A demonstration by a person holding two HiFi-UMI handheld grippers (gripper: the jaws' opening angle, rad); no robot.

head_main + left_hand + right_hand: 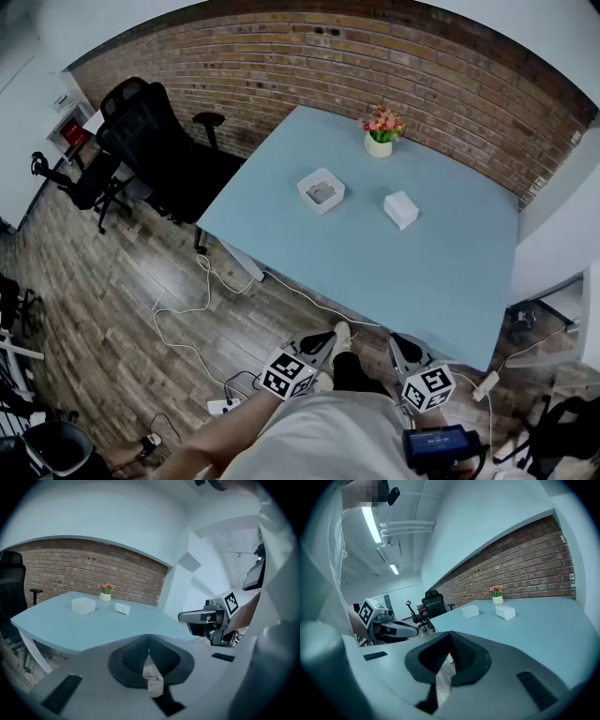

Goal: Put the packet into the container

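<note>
White packet (400,208) is noted on the counter (422,281) near the container (321,190), well apart from the left gripper (149,636) and right gripper (451,634), fingers held together, empty; if approached unopened, the packet may be pushed aside.

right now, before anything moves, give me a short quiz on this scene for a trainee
1. True or false: the packet lies inside the container.
2. Where does the flower pot stand? A: on the table, near its far edge. B: on the floor. C: inside the container.
3. Fill in: the jaws of the left gripper and the right gripper are both ____.

Key: 1 false; 2 A; 3 shut.
</note>
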